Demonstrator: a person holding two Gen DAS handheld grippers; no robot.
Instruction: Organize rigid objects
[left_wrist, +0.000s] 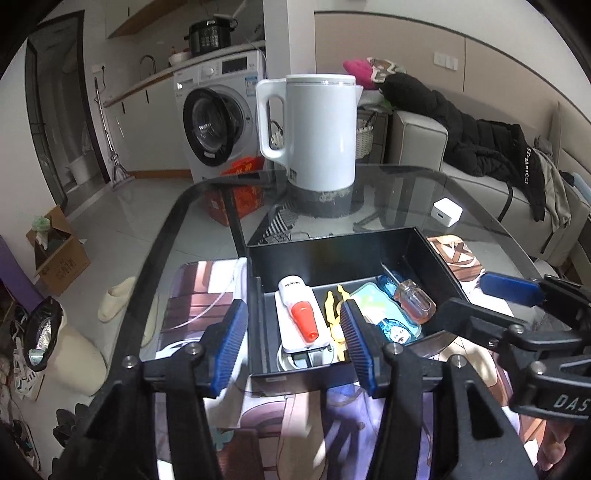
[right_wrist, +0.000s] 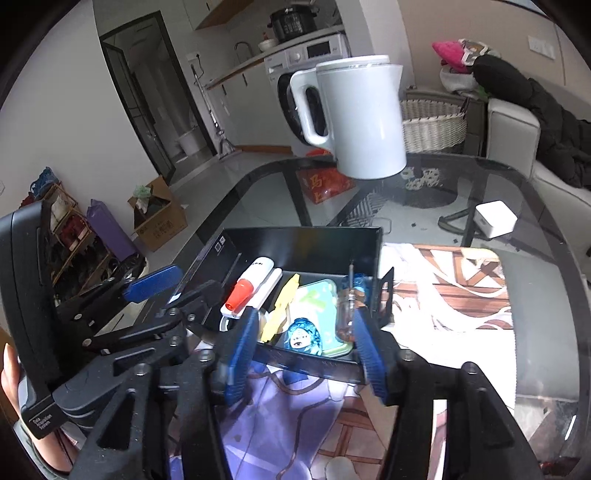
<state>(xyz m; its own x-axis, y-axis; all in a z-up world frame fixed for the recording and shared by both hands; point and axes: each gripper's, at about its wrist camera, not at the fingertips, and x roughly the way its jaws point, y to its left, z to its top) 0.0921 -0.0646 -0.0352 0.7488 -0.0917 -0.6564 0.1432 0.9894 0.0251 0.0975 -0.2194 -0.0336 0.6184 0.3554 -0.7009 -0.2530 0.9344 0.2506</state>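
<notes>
A black open box (left_wrist: 332, 254) (right_wrist: 303, 240) sits on the printed mat on the glass table. It holds a white tube with a red cap (left_wrist: 301, 314) (right_wrist: 245, 284), a yellow clip (left_wrist: 332, 306) (right_wrist: 282, 306), a pale green case (left_wrist: 373, 299) (right_wrist: 317, 302), a blue figure keychain (left_wrist: 395, 330) (right_wrist: 303, 338) and a clear-handled screwdriver (left_wrist: 413, 297) (right_wrist: 347, 314). My left gripper (left_wrist: 293, 347) is open and empty at the box's near edge. My right gripper (right_wrist: 306, 354) is open and empty at the near edge too. Each gripper shows in the other's view.
A white kettle (left_wrist: 317, 129) (right_wrist: 362, 114) stands on its base behind the box. A white charger cube (left_wrist: 446, 212) (right_wrist: 495, 218) lies at the right on the glass table (left_wrist: 399, 184). A sofa with dark clothes (left_wrist: 480, 147) is beyond.
</notes>
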